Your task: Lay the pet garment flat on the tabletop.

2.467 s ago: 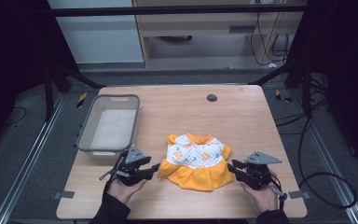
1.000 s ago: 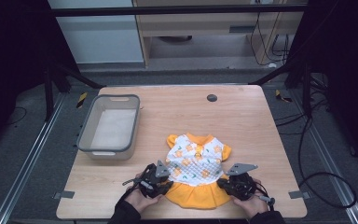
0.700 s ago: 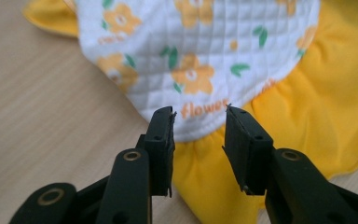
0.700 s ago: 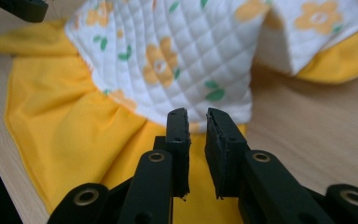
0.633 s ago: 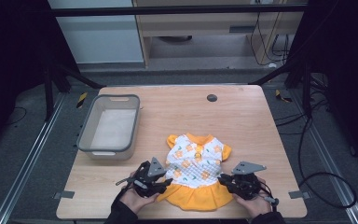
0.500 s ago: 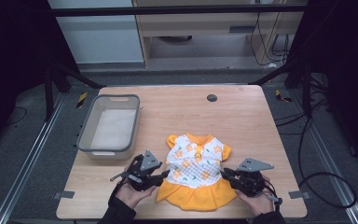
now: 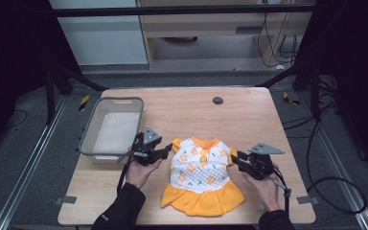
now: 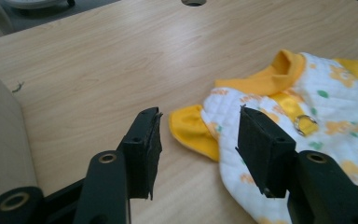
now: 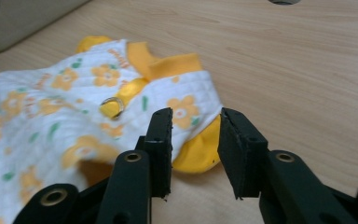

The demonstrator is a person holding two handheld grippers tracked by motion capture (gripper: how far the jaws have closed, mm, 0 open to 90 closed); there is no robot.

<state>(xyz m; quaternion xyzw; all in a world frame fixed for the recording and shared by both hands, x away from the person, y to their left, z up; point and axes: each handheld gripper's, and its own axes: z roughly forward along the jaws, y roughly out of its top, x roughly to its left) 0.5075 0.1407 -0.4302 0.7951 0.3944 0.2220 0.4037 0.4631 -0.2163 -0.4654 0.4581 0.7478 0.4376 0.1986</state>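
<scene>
Both hands bare, dark long sleeves (image 7: 120, 211) at bottom of high view. Left gripper (image 7: 165, 150) & right gripper (image 7: 235, 158): black bodies, each w/ grey three-cornered plate on top, black cable trailing toward frame bottom. Gripper views: two black jaws w/ flat rectangular pads (image 8: 145, 149), rough edges; brass-coloured rivets (image 9: 133, 157) at the pivots, lower frame.
</scene>
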